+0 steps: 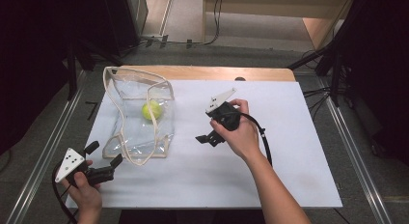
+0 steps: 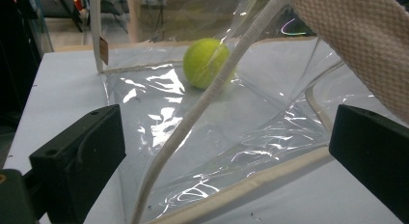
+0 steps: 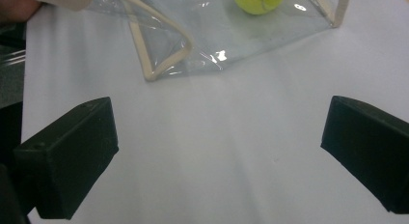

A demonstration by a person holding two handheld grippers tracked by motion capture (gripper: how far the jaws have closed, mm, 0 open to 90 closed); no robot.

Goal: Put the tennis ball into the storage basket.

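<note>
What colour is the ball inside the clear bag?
Yellow-green, like a tennis ball; clearest in the left gripper view, through the clear bag.

clear bag (image 1: 140,118), tennis ball (image 1: 151,109) inside

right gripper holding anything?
No: in the right gripper view, the right gripper has its jaws spread wide over bare white table, short of the clear bag.

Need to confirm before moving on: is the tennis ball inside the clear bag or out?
Inside: the tennis ball sits behind the clear bag wall.
</note>
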